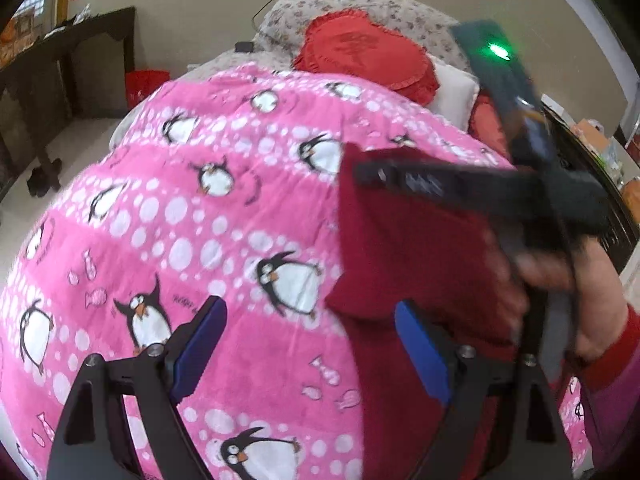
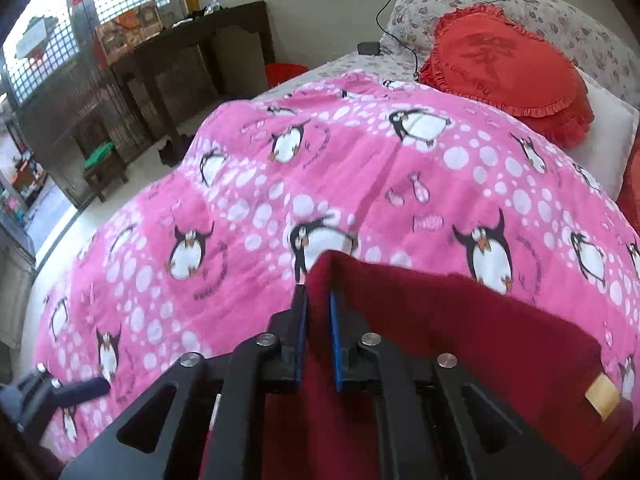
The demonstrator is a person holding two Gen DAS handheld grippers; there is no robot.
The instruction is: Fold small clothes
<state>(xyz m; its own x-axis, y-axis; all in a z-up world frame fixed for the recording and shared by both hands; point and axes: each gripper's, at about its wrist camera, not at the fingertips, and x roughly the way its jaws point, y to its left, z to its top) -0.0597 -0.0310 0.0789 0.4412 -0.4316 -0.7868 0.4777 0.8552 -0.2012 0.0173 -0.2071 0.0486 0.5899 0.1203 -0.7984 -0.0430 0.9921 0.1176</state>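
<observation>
Two grippers work over a bed covered by a pink fleece blanket printed with penguins and white dots [image 2: 360,184]. The right gripper [image 2: 318,336] has its blue-padded fingers pressed together on a raised fold of the dark red knitted garment [image 2: 460,328], pinching it just ahead of the camera; the rest of the garment spreads to that gripper's right and beneath it, lying on the blanket, with a small tan tag [image 2: 602,396] at its near right edge. The left gripper [image 1: 308,344] is spread wide and holds nothing: its left finger hangs over bare blanket, its right finger over the garment's edge. Ahead and to the right of the left gripper, the right gripper's black body crosses above the garment, blurred. Far ahead of both, a red heart-shaped frilled cushion [image 2: 512,68] leans on floral pillows [image 2: 580,36].
</observation>
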